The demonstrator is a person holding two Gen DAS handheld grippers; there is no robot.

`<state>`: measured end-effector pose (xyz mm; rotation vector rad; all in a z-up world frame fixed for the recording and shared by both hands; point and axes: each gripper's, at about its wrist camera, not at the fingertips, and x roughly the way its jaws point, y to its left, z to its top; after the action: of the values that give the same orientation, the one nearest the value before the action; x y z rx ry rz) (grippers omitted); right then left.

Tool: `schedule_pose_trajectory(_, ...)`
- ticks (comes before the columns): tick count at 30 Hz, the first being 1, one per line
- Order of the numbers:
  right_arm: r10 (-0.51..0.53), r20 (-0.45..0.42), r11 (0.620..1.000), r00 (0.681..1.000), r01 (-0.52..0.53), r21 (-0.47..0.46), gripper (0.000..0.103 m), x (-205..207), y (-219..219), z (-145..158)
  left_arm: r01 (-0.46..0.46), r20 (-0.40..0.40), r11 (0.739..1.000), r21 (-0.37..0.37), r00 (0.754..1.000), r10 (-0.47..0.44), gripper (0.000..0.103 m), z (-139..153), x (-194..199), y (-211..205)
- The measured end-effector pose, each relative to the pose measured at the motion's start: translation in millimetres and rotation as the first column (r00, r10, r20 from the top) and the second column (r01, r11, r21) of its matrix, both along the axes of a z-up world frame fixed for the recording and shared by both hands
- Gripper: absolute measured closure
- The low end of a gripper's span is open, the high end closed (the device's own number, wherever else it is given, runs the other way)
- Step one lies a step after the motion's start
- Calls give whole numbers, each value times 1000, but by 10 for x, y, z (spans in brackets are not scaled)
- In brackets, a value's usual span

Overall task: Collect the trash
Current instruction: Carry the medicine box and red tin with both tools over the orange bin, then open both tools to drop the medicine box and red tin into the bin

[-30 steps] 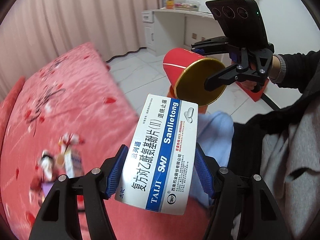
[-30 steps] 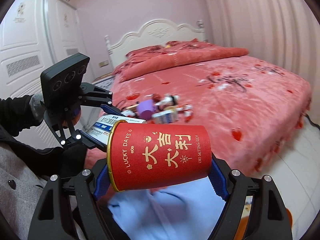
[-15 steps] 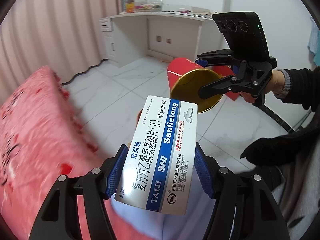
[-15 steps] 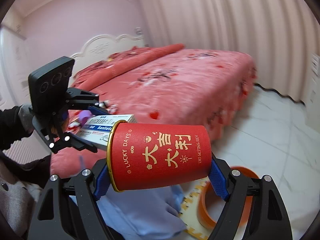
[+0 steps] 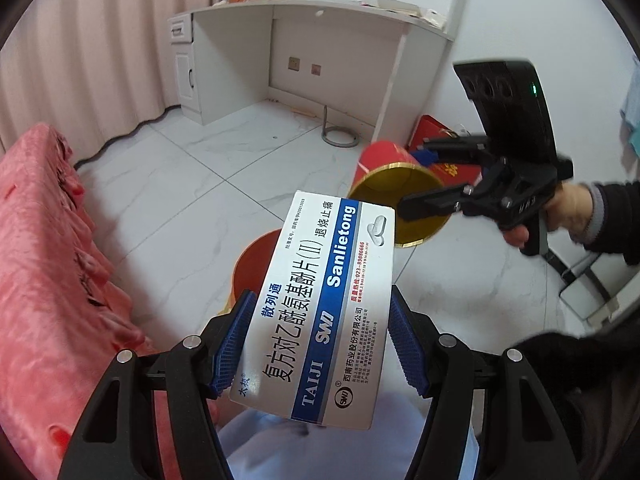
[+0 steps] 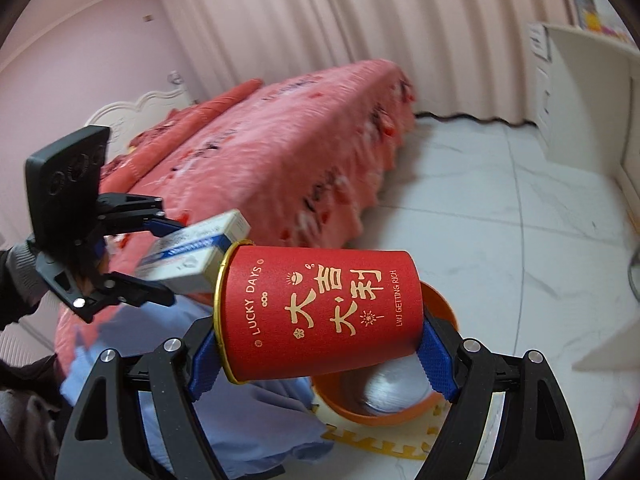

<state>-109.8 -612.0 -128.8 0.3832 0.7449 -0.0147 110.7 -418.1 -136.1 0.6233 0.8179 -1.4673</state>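
The left gripper grips a white-and-blue medicine box. The right gripper clamps a red paper cup — both above an orange bin.

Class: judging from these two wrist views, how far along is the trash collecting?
Done: both items are picked up. In hand: the left gripper clamps the medicine box; the right gripper clamps the red paper cup, held above the orange bin. Left: neither piece is dropped in yet.
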Motion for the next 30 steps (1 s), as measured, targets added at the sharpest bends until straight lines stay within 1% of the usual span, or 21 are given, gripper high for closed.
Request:
schedule_pose_trajectory(4,-46,-47,998,998,48,47,23,133,-158,-341,-8,-39,1000,17,999,9,37,-154,42,-155)
schedule_pose_trajectory(8,-52,-83,996,995,58,67,23,295,-181,-623,-8,-50,999,36,999,10,37,-230,13,-203)
schedule_pose_trajectory(12,-55,-94,995,994,62,77,23,355,-206,-811,-15,-67,998,55,998,19,37,-312,62,-319)
schedule_pose_trajectory(15,-79,-106,994,991,87,67,23,402,-253,-928,-26,-76,997,70,997,31,37,-369,96,-379)
schedule_pose_trajectory(18,-104,-126,992,986,113,64,23,444,-307,-1047,-45,-117,997,64,992,52,37,-366,128,-379)
schedule_pose_trajectory(22,-134,-163,988,977,144,49,19,476,-336,-1154,-43,-111,997,65,993,50,37,-338,105,-363)
schedule_pose_trajectory(24,-133,-165,989,977,143,50,19,475,-322,-1165,-46,-113,997,69,992,54,37,-329,123,-361)
schedule_pose_trajectory(30,-116,-151,991,982,124,48,19,495,-239,-1079,-61,-103,996,69,992,68,37,-310,192,-348)
